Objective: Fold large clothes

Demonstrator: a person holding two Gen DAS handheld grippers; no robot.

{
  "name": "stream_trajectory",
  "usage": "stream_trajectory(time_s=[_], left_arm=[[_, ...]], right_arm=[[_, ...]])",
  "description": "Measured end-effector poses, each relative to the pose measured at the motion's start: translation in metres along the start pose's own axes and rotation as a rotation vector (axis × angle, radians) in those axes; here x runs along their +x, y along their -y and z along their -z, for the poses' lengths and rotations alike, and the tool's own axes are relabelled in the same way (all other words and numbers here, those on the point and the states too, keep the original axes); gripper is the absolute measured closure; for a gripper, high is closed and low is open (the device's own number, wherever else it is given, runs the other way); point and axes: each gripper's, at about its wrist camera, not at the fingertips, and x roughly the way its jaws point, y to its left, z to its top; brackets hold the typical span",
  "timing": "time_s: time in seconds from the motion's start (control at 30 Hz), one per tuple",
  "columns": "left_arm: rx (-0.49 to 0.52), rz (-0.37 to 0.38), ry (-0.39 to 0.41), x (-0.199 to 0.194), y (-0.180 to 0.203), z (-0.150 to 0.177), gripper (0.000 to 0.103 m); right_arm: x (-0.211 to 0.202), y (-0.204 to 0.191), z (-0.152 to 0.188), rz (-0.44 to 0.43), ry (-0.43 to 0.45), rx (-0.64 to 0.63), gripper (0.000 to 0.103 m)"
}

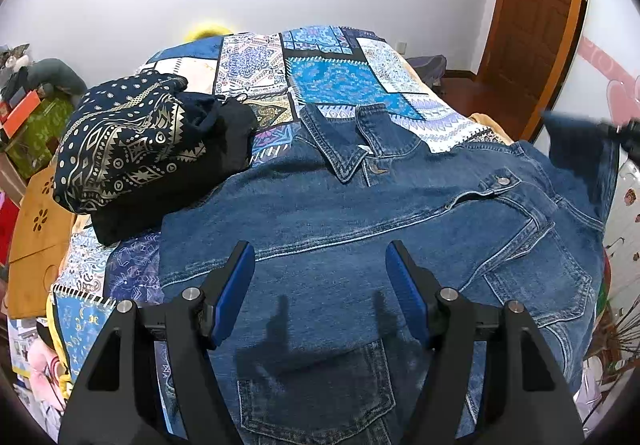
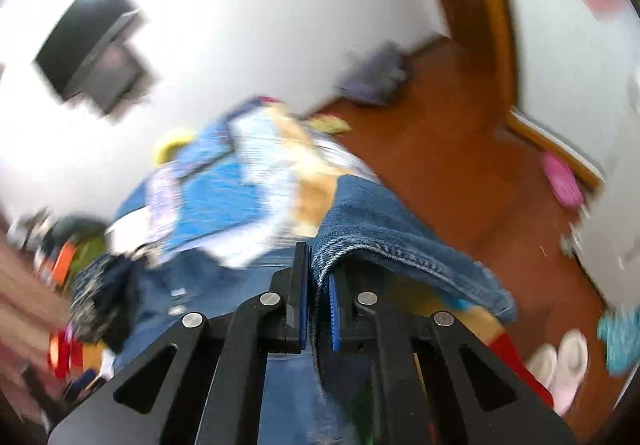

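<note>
A blue denim jacket (image 1: pixel 380 229) lies spread on the bed, collar toward the far end, over a pair of jeans (image 1: pixel 320 405) at the near edge. My left gripper (image 1: pixel 320 265) is open and empty, just above the jacket's middle. My right gripper (image 2: pixel 318 277) is shut on a fold of the denim jacket (image 2: pixel 380 241), lifted off the bed's right side; that view is motion-blurred. In the left wrist view the right gripper (image 1: pixel 624 133) shows at the far right edge, holding up a jacket sleeve.
A patchwork blue bedspread (image 1: pixel 328 81) covers the bed. A folded dark patterned garment (image 1: pixel 128 149) lies on a black one at the left. A wooden door (image 1: pixel 536 25) and wood floor (image 2: pixel 460 173) lie to the right. Slippers (image 2: pixel 560 365) sit on the floor.
</note>
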Motion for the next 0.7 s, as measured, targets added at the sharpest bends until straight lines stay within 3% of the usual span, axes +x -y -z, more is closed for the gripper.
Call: stream_trajectory(time_s=[0.1, 0.23, 0.4, 0.5, 0.6, 0.67, 0.7], left_arm=[[-0.001, 0.003, 0.004, -0.002, 0.000, 0.001, 0.036], [0.006, 0.002, 0.004, -0.004, 0.000, 0.004, 0.036], [0.019, 0.002, -0.009, -0.005, -0.001, 0.009, 0.036], [0.028, -0.004, -0.005, -0.006, 0.000, 0.010, 0.036], [0.034, -0.006, -0.002, -0.005, 0.002, 0.011, 0.036], [0.033, -0.002, -0.004, -0.003, 0.004, 0.010, 0.036], [0.033, -0.001, -0.004, -0.003, 0.005, 0.010, 0.036]], right_arm=[[-0.006, -0.055, 0.012, -0.103, -0.012, -0.141, 0.096], [0.020, -0.103, 0.058, -0.195, -0.130, -0.274, 0.096], [0.069, -0.115, 0.112, -0.157, -0.320, -0.355, 0.094], [0.077, -0.108, 0.126, -0.101, -0.364, -0.376, 0.093], [0.063, -0.104, 0.115, -0.108, -0.379, -0.358, 0.085], [0.046, -0.100, 0.107, -0.105, -0.344, -0.340, 0.068], [0.043, -0.102, 0.099, -0.100, -0.315, -0.332, 0.052]])
